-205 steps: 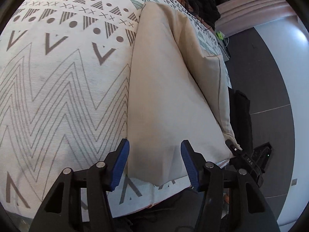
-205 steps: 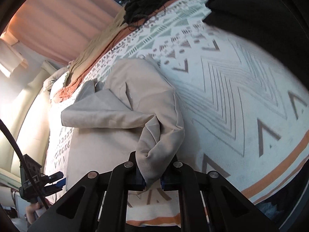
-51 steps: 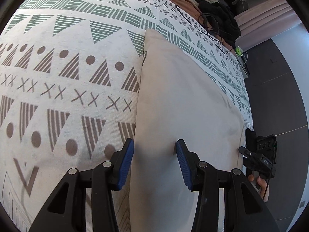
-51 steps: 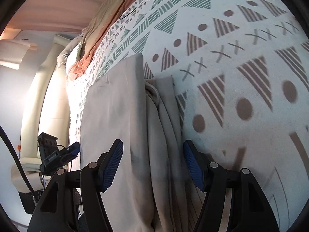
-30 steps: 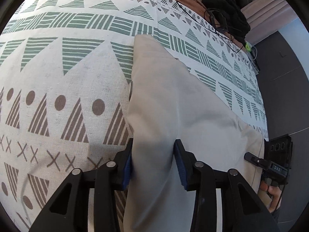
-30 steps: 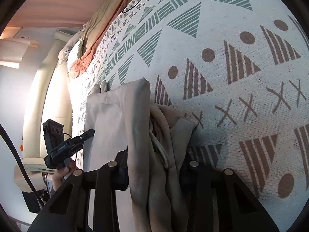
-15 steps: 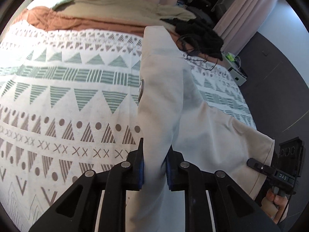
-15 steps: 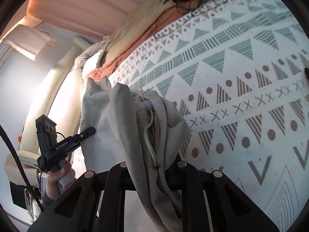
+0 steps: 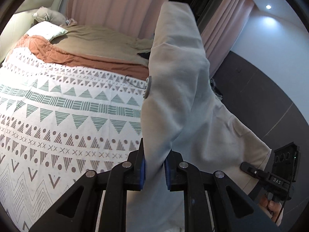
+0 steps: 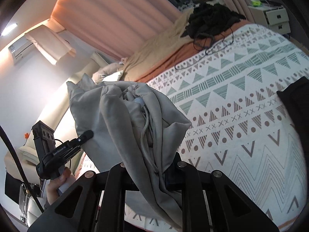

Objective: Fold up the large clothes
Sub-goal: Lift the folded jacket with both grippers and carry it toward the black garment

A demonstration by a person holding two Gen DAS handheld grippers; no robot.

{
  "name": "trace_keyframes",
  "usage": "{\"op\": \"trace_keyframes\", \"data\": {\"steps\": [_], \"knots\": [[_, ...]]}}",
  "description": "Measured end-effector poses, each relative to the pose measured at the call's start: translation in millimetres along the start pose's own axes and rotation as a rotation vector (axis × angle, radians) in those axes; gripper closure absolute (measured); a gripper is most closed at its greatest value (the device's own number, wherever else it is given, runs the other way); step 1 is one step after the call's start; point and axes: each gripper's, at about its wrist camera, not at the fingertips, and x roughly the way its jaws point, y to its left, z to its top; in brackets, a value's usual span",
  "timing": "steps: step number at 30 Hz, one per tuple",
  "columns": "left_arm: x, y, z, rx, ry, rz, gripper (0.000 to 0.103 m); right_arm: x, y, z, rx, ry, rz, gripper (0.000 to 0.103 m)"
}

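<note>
Both grippers are clamping the beige garment (image 9: 179, 81) and holding it up over the patterned bedspread (image 9: 58, 119). Left gripper (image 9: 154, 171) is pinching a single smooth edge between its blue pads (image 9: 143, 171); right gripper (image 10: 152, 174) is closed on a thick bunch with a drawstring (image 10: 143, 131) hanging through it.

For this step: I'd be keeping both grips level and pulling them apart so the fabric is hanging taut before laying it down; the bunched right side is probably needing a shake-out, else it creases.

Hidden: the garment's lower part is running out of frame in both views. Right pads are buried under cloth. The dark pile (image 10: 210, 21) at the far end of the bed is too tangled to identify.
</note>
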Motion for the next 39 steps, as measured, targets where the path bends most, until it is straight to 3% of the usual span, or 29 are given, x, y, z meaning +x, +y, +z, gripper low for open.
{"op": "trace_keyframes", "data": {"steps": [9, 22, 30, 39], "knots": [[-39, -74, -3, 0.061, -0.055, -0.114, 0.086, -128, 13, -10, -0.036, -0.116, -0.063, 0.091], [-54, -206, -42, 0.13, -0.008, -0.267, 0.086, -317, -2, -47, -0.015, -0.256, -0.193, 0.091], [-56, -275, -69, 0.185, 0.029, -0.343, 0.086, -389, -16, -71, -0.023, -0.313, -0.241, 0.091], [-50, -347, -95, 0.217, 0.072, -0.436, 0.086, -433, -19, -85, -0.046, -0.374, -0.321, 0.091]]}}
